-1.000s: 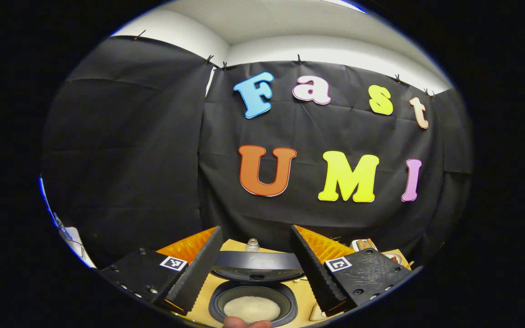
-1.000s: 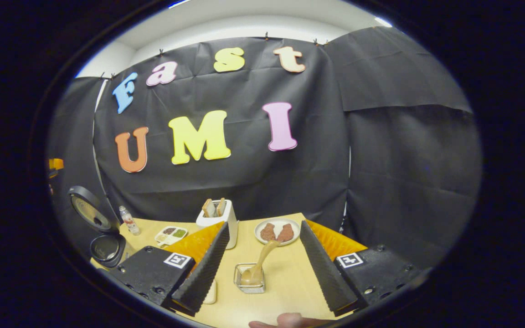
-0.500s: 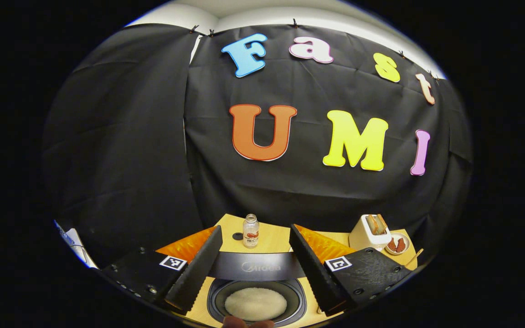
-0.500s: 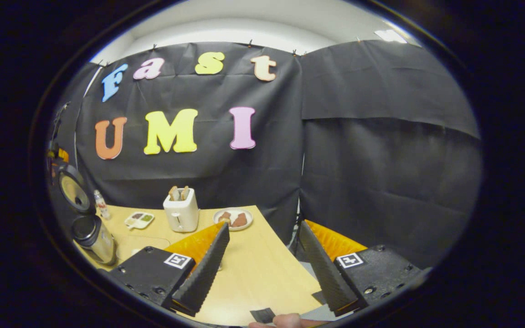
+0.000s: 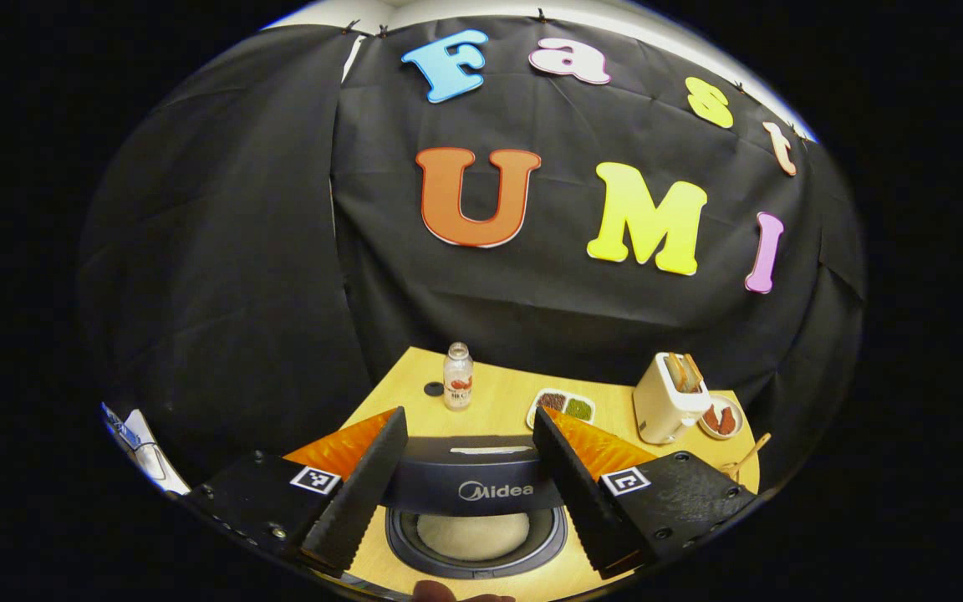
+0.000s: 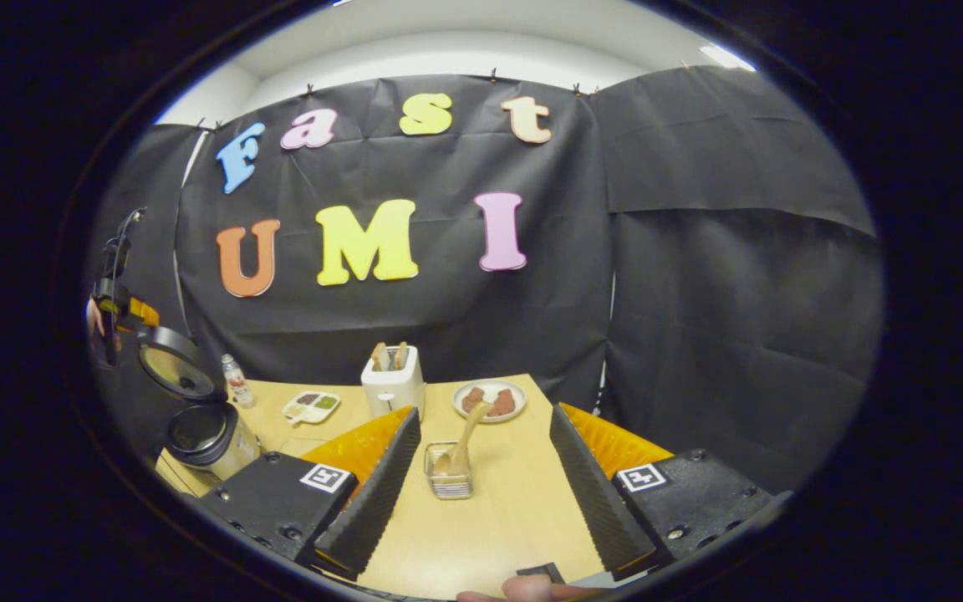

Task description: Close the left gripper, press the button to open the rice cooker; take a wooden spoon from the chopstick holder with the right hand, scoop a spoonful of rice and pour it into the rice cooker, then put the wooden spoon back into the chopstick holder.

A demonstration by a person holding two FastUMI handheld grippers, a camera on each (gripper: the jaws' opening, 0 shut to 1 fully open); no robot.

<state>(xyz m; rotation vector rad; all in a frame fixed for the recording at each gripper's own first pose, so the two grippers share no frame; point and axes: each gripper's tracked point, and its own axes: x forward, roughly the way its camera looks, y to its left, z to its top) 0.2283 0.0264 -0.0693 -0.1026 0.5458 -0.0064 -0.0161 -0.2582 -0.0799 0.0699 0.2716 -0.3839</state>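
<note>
The rice cooker [image 5: 475,553] sits just below my left gripper [image 5: 470,415], its lid [image 5: 481,481] standing up and white rice in the pot. The left gripper is open and holds nothing. In the right gripper view the same cooker [image 6: 201,433] stands at the table's left end with its lid [image 6: 174,368] raised. The wooden spoon [image 6: 466,431] leans in the wire chopstick holder [image 6: 449,477], just ahead of my right gripper [image 6: 484,412] and slightly left of centre. The right gripper is open and clear of the spoon.
On the wooden table [image 6: 490,518] stand a white toaster [image 6: 393,389] with bread, a plate of meat [image 6: 490,400], a small divided dish [image 6: 310,407] and a bottle [image 6: 236,390]. The table's right edge drops off near the plate. A thumb [image 6: 523,589] shows at the bottom.
The left gripper view has tilted so more of the table shows beyond the cooker lid. The right gripper view swung right off the table edge, then back to face the holder from farther away.
</note>
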